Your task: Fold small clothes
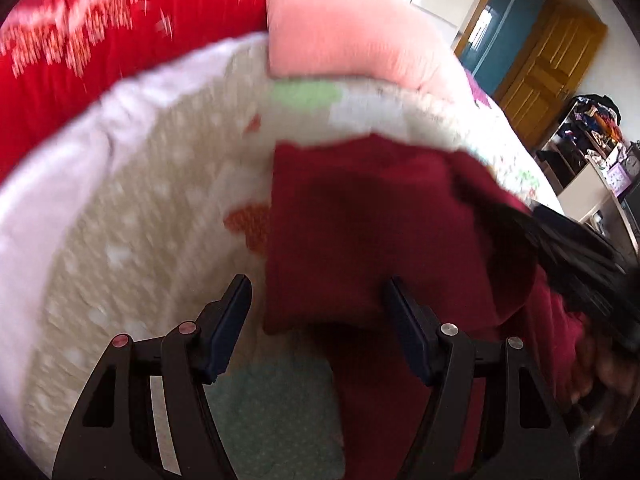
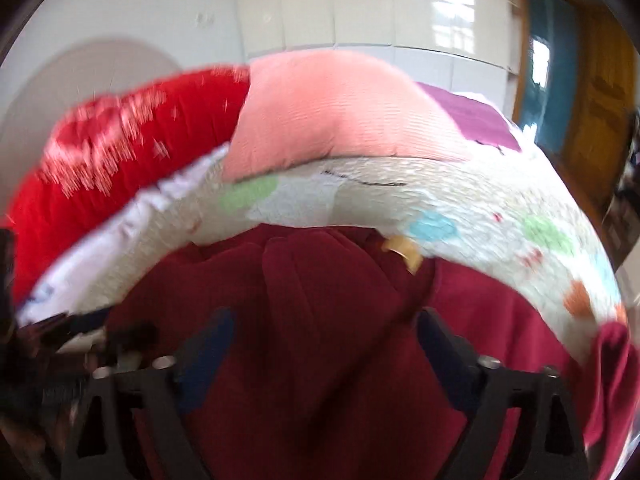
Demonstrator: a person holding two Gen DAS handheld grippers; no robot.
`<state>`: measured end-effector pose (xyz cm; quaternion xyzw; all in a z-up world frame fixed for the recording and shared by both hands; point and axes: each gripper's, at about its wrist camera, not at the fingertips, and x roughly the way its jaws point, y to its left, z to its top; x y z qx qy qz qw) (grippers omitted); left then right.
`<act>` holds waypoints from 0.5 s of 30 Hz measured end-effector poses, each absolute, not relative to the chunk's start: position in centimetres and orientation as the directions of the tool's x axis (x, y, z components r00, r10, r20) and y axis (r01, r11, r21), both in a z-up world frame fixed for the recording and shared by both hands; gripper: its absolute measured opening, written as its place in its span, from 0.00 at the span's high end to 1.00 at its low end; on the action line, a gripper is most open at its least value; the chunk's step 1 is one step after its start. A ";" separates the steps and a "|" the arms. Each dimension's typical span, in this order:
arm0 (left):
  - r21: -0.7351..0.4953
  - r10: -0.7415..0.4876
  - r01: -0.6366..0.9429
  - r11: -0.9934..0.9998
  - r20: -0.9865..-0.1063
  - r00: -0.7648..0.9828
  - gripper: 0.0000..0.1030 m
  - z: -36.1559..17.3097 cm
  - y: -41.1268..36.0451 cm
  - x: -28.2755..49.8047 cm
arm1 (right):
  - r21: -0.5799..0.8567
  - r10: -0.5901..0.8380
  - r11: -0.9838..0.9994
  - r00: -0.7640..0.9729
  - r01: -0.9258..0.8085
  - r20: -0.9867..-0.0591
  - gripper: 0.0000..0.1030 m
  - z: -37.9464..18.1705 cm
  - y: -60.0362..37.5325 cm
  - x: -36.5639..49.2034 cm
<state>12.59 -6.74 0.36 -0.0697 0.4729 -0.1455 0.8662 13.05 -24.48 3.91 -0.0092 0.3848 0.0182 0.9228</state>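
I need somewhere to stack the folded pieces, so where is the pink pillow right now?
The pink pillow lies at the far end of the bed, top centre in both views, beside the red blanket on its left and beyond the maroon garment.

Garment [image 2: 328, 320]: dark maroon, plain, w/ small tan tag [image 2: 404, 250] at neck. Quilt [image 2: 460, 208]: cream, textured, w/ green, light-blue & orange blotches, lavender edge. Pillow [image 2: 340, 112]: salmon pink, fine ribbing. Blanket [image 1: 100, 40]: bright red w/ white/pink print, blurred. Purple cloth [image 2: 476, 120] behind pillow. Gripper pads [image 1: 232, 320]: navy on black frames. Door [image 1: 548, 64]: yellow-brown wood; teal panel beside it.
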 end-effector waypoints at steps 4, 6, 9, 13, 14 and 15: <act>-0.266 -0.331 0.198 0.943 -0.789 0.518 0.33 -0.2 -6.4 11.8 | 0.013 0.024 1.000 0.660 -0.023 -0.751 0.88 2.4 -25.3 14.9; -0.278 -0.344 0.203 0.939 -0.784 0.517 0.33 0.1 -6.3 11.6 | 0.074 0.057 0.997 0.719 -0.007 -0.693 0.90 4.3 -27.1 12.3; -0.322 -0.388 0.217 0.922 -0.777 0.495 0.33 -0.2 -6.6 11.5 | 0.092 0.033 0.995 0.799 0.028 -0.601 0.91 6.9 -30.4 7.2; -0.258 -0.340 0.227 0.939 -0.791 0.508 0.33 -0.2 -8.1 10.6 | 0.061 -0.068 0.987 0.727 0.149 -0.683 0.90 4.0 -34.7 4.4; -0.261 -0.343 0.227 0.938 -0.791 0.507 0.33 -0.1 -8.0 10.5 | 0.066 -0.066 0.985 0.693 0.162 -0.718 0.88 2.9 -35.3 4.4; -0.271 -0.348 0.222 0.937 -0.791 0.504 0.33 -0.1 -7.8 10.5 | 0.094 -0.037 0.981 0.639 0.170 -0.768 0.84 1.6 -36.1 4.4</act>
